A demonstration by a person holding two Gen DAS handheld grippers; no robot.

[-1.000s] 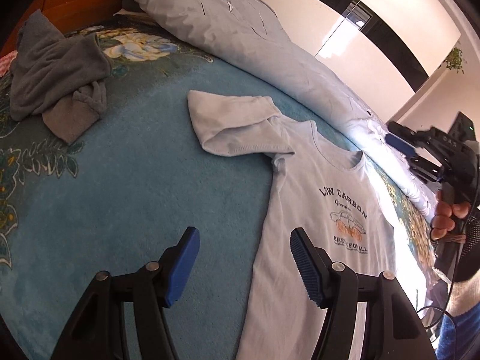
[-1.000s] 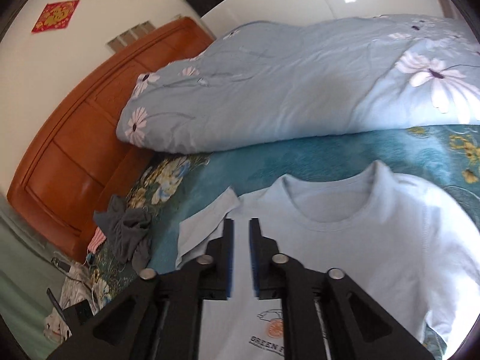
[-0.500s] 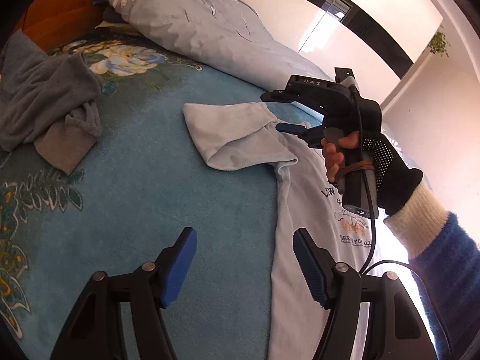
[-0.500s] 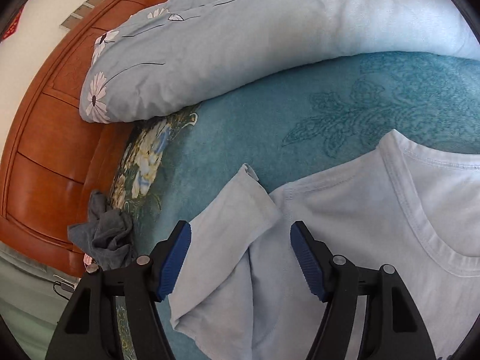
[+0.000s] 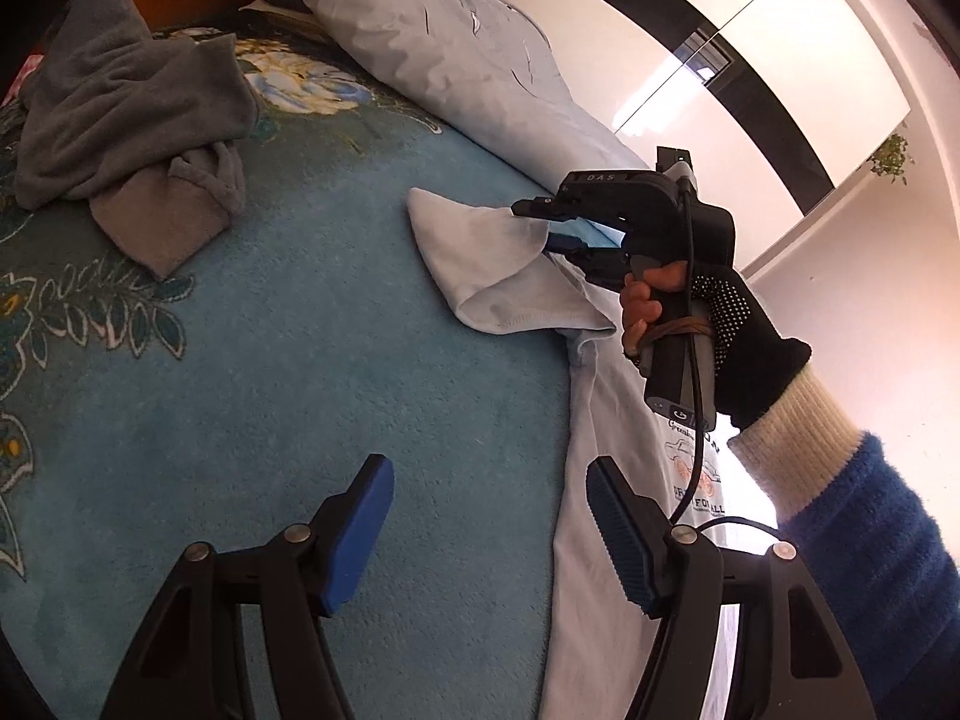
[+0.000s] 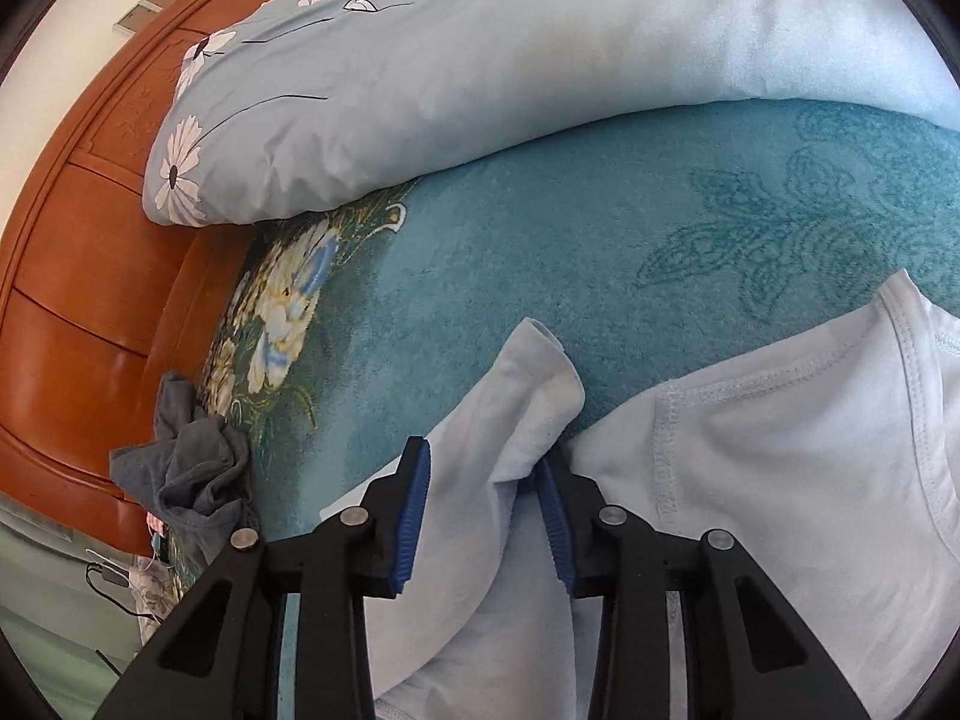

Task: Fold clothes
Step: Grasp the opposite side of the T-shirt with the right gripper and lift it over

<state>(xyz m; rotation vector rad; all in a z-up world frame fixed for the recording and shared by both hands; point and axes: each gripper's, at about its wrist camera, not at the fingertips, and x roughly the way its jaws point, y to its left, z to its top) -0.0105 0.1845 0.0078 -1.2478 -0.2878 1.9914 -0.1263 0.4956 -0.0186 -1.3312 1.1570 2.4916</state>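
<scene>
Grey garment [image 5: 129,120]: a crumpled heap at the far left of the bed, well apart from the work; looks thick and heavier than the shirt.
Bed cover [image 5: 312,372]: plush teal blanket with flower print; its nap probably grips thin cloth, so dragging may bunch the shirt, while lifting should move it cleanly.
Left claw [image 5: 489,531]: jaws wide apart and holding nothing, hovering over the cover just beside the shirt's side edge.
T-shirt [image 5: 606,480]: pale blue, lying print-up and flat on the bed, its body running along the right side of the left wrist view.
How it will handle: thin knit, light, limp and not slippery; it has no stiffness of its own, so any part not held will sag and drape.
Sleeve [image 6: 528,396]: spread out from the shoulder toward the quilt, rumpled, with a raised fold of cloth standing between the right claw's pads.
Right claw [image 6: 483,510]: jaws partly closed around that fold; the right pad touches the cloth, the left pad is a little off it, so the grip does not look finished.
Where to take hold: a pinch near the sleeve hem or at the shoulder seam [image 6: 666,450], where stitching gives doubled cloth, seems likeliest to hold without slipping.
Quilt [image 6: 480,78]: pale flowered bedding bunched along the far edge of the bed, near the sleeve tip but apart from it.
</scene>
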